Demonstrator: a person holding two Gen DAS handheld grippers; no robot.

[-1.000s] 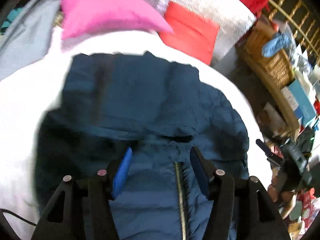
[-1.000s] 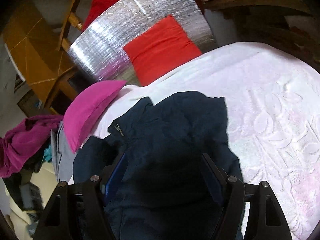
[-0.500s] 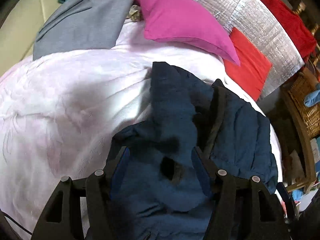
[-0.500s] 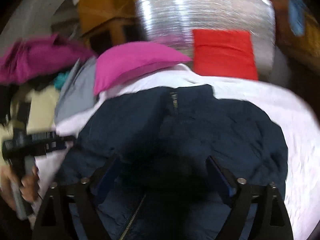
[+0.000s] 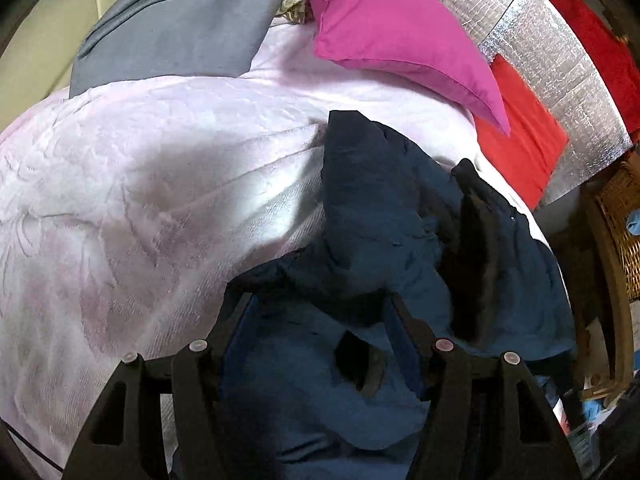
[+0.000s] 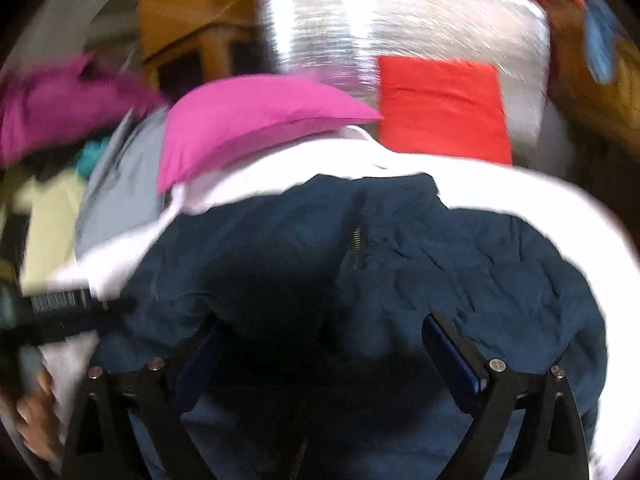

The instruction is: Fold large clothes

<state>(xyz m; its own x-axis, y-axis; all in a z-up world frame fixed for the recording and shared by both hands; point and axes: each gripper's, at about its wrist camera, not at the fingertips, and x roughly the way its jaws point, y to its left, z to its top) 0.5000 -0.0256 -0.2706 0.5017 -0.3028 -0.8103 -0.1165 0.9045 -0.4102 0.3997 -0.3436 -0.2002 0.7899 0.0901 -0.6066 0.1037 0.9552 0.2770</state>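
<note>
A navy puffy jacket (image 5: 380, 220) lies spread on the pale pink bed cover (image 5: 140, 160), one sleeve folded over its body. My left gripper (image 5: 320, 312) hangs over the jacket's near edge. Its jaws stand apart and no fabric is pinched between the blue pads. In the right wrist view the jacket (image 6: 460, 248) shows its collar and zipper up the middle. My right gripper (image 6: 324, 332) stands open wide just above the dark front, holding nothing. The left gripper (image 6: 60, 312) and the hand (image 6: 32, 416) holding it show at that view's left edge.
A magenta pillow (image 5: 392, 28) and a red cushion (image 5: 520, 136) lean at the head of the bed against a silver foil panel (image 5: 540, 32). A grey garment (image 5: 180, 20) lies at the far left. A wicker basket (image 5: 620, 232) stands beyond the right edge.
Both views swung across the jacket. The left gripper moved from over the zipper to the sleeve side. The right gripper's jaws spread wider, and the collar now sits straight ahead.
</note>
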